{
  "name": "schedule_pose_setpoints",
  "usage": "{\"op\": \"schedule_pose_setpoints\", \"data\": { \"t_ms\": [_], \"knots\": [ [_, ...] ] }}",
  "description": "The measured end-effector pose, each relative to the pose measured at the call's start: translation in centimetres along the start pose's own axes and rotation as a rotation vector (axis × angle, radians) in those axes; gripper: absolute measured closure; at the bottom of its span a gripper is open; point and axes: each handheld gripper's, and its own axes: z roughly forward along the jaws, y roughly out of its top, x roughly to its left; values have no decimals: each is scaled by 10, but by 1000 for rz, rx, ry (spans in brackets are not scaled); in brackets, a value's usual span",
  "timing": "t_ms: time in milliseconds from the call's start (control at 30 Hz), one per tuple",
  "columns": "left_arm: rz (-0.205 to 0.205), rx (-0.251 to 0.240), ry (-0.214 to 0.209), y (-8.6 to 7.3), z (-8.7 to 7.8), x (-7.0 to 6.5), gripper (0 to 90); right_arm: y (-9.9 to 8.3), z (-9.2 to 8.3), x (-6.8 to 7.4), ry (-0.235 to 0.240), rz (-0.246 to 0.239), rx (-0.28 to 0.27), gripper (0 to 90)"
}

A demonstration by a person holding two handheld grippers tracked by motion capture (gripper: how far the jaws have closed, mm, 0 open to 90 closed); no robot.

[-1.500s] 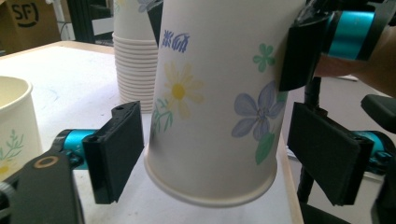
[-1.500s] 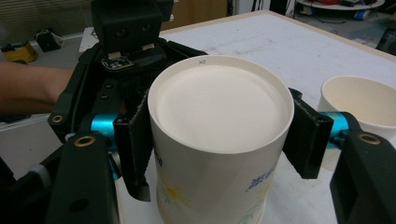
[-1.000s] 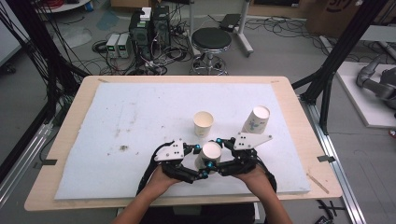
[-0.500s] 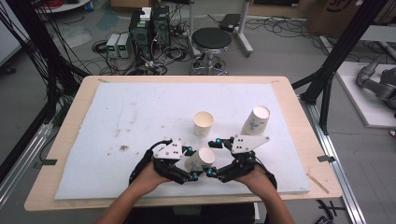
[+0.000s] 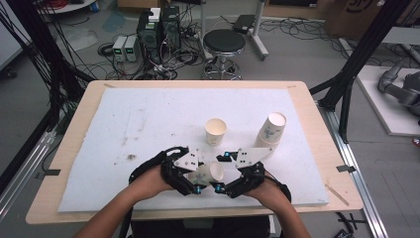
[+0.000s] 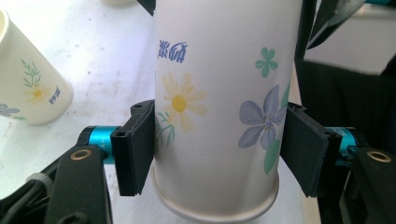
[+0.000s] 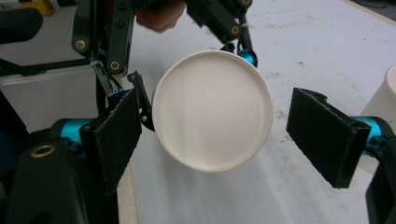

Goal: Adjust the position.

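A flowered paper cup (image 5: 212, 172) (image 6: 219, 70) hangs tipped on its side just above the white mat (image 5: 148, 124), near the front edge. My left gripper (image 5: 203, 176) (image 6: 217, 147) is shut on its wall, having just closed tighter, and both pads press in near one end. My right gripper (image 5: 222, 171) (image 7: 217, 130) stands open after its jaws have just been opening. The cup's round white end (image 7: 212, 109) faces it between the pads, with a gap on each side.
A second paper cup (image 5: 216, 131) stands upright on the mat behind the grippers. Another flowered cup (image 5: 271, 130) leans at the right. The mat covers a wooden table (image 5: 317, 148). A stool (image 5: 224, 42) and cables lie beyond the far edge.
The cup stood upright between both grippers. The right gripper has let go and opened wide. The left gripper has lifted the cup a little and tipped it sideways.
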Motion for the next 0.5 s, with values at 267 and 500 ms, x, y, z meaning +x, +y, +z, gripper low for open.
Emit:
{"op": "schedule_pose_setpoints", "data": {
  "t_ms": [267,500],
  "knots": [
    [61,105,0,8,-1,0,319,-3,5,0,-8,-18,51,186],
    [92,147,-21,12,4,-3,319,-2,12,5,23,-56,70,233]
  ]
}}
